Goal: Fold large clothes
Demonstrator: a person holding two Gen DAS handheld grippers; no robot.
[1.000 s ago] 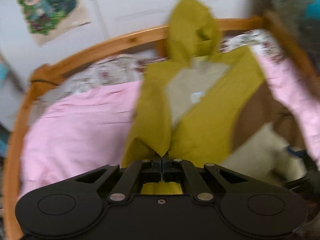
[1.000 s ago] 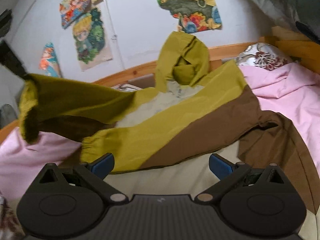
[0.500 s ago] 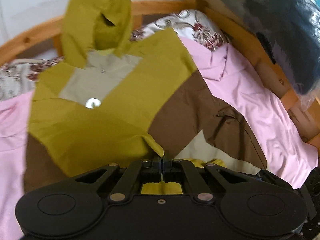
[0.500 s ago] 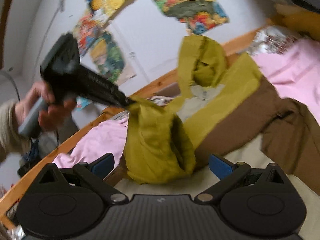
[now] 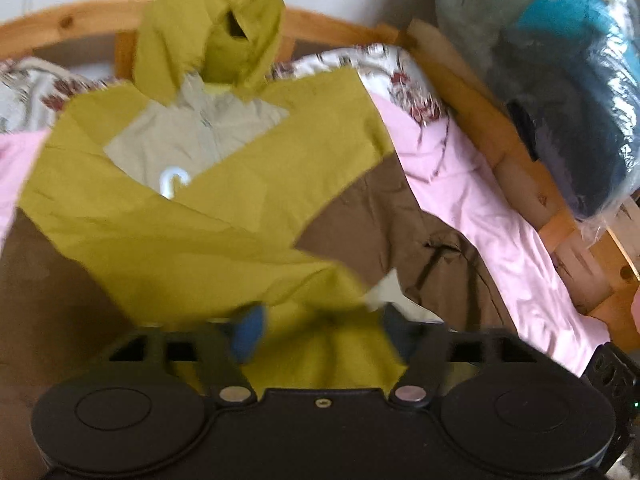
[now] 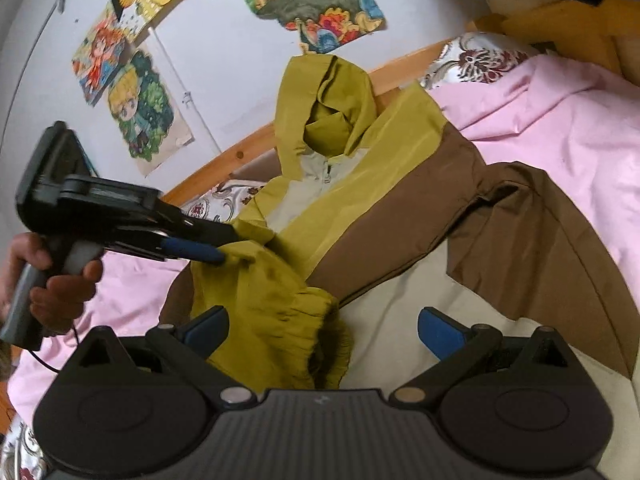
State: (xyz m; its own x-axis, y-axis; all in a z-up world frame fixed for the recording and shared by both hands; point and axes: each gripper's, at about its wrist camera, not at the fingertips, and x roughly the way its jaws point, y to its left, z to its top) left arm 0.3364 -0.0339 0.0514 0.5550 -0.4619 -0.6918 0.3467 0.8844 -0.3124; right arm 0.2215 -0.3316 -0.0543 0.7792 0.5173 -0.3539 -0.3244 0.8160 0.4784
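Note:
A hooded jacket (image 5: pixel 192 220) in olive, brown and cream lies spread on the bed, hood (image 5: pixel 212 28) propped against the headboard. Its olive sleeve (image 6: pixel 280 312) is folded across the jacket's front, cuff toward me. My left gripper (image 5: pixel 320 330) is low over that sleeve and its jaws are opening; the olive cloth sits loose between the blue pads (image 5: pixel 248 332). The right wrist view shows the left gripper (image 6: pixel 224 246) from the side, a hand (image 6: pixel 60 288) around its grip. My right gripper (image 6: pixel 324 330) stands open just behind the cuff, pads off the cloth.
A pink sheet (image 5: pixel 480 208) covers the bed inside a wooden frame (image 5: pixel 500 140). Floral pillows (image 6: pixel 480 64) lie at the head. A plastic-wrapped bundle (image 5: pixel 560 80) sits beyond the right rail. Posters (image 6: pixel 312 4) hang on the wall.
The left gripper came down and across with the olive sleeve, laid it over the jacket's front, and its jaws went from shut to spread. The right gripper rolled a little.

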